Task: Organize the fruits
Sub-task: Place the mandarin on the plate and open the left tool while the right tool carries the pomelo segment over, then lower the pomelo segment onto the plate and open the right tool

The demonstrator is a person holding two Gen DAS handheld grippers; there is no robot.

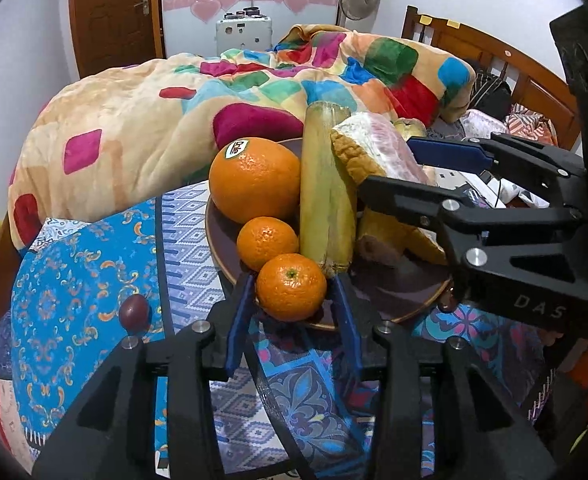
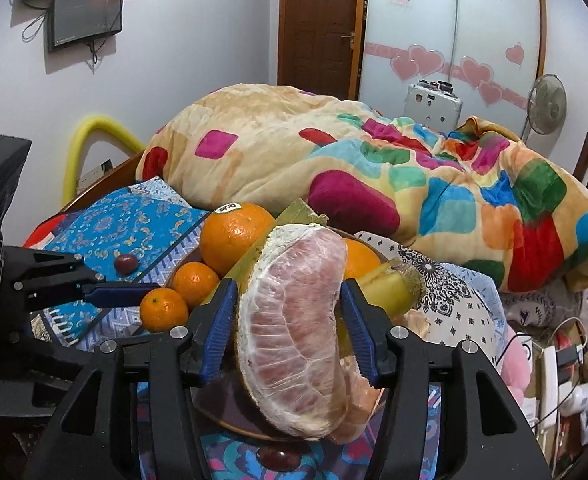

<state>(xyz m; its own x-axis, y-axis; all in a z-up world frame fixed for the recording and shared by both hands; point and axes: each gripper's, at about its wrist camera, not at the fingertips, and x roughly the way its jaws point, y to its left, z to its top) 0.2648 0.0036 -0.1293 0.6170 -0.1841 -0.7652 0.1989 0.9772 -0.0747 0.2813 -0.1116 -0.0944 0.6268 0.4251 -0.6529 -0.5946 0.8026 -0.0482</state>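
A brown plate (image 1: pixel 394 296) on the patterned bedspread holds a big orange (image 1: pixel 254 180), two mandarins, a sugarcane piece (image 1: pixel 326 192) and a peeled pomelo wedge (image 1: pixel 378 152). My left gripper (image 1: pixel 292 292) is open with its jaws on either side of the nearest mandarin (image 1: pixel 291 287) at the plate's front rim. My right gripper (image 2: pixel 288 320) is shut on the pomelo wedge (image 2: pixel 294 320) over the plate (image 2: pixel 230 416); it also shows in the left wrist view (image 1: pixel 398 164). A small dark red fruit (image 1: pixel 133 310) lies on the bedspread left of the plate.
A rumpled multicoloured blanket (image 1: pixel 142 128) lies behind the plate. A wooden headboard (image 1: pixel 494 56) stands at the back right. Another dark round fruit (image 2: pixel 278 458) lies under the plate's near edge. Clutter and cables (image 2: pixel 562 360) sit at the right.
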